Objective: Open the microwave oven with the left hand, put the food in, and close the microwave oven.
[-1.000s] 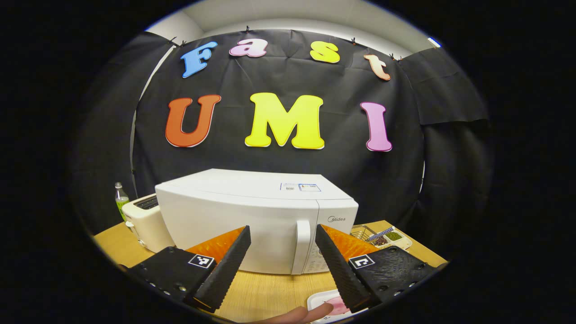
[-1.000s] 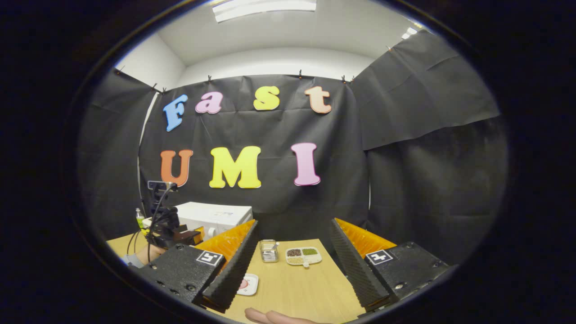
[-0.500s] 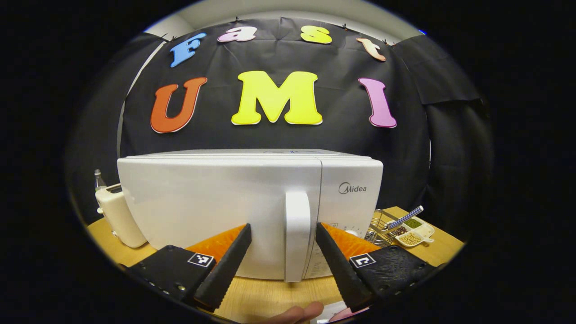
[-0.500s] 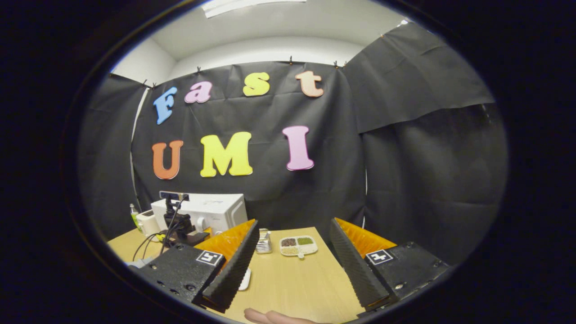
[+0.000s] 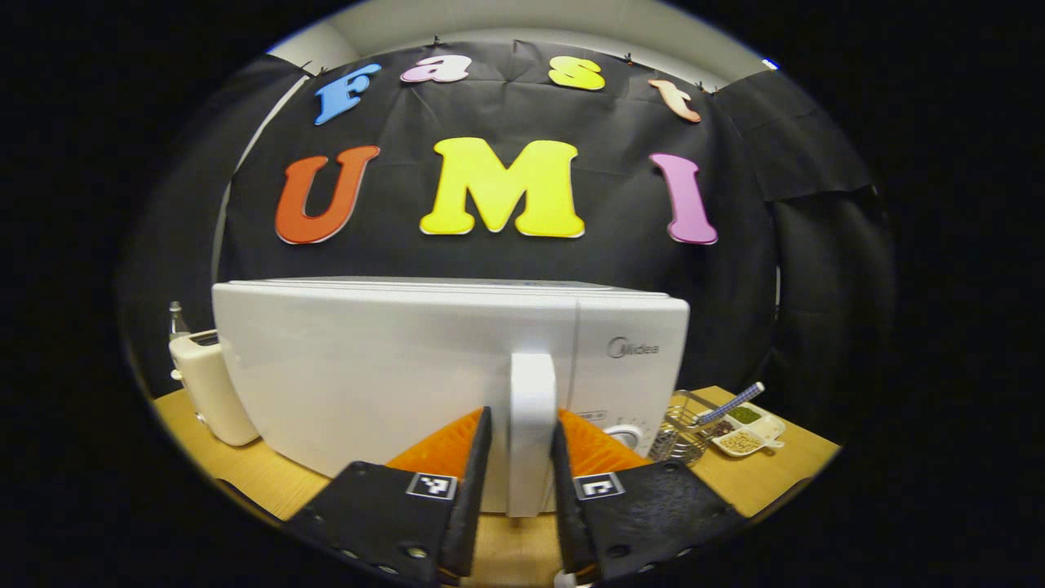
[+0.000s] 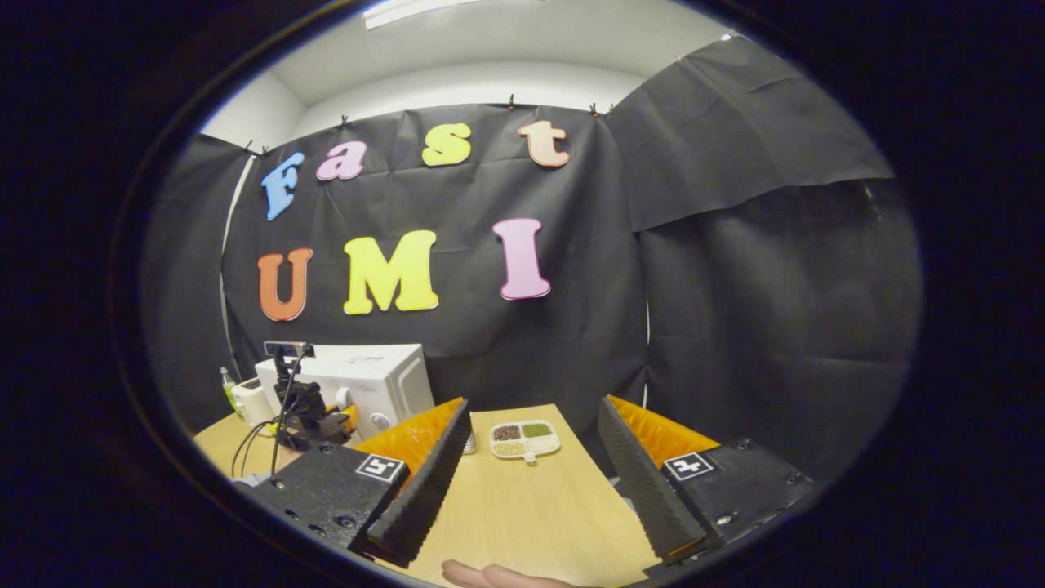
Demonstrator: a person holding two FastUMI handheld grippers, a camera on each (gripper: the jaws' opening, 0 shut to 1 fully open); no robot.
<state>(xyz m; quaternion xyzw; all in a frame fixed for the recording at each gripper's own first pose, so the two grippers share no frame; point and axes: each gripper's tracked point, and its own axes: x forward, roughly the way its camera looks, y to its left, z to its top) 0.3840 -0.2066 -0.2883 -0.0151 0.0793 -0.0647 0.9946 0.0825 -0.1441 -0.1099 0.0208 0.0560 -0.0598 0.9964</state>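
Left gripper (image 5: 519, 457) pinched on the microwave (image 5: 384, 367) door handle (image 5: 531, 425), door was shut, right gripper (image 6: 531, 457) spread wide over the wooden surface (image 6: 531, 506), holding nothing

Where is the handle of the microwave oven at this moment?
In the left gripper view, the handle stands upright on the microwave oven, between the door and the control panel, and the left gripper has its jaws closed on it from both sides.
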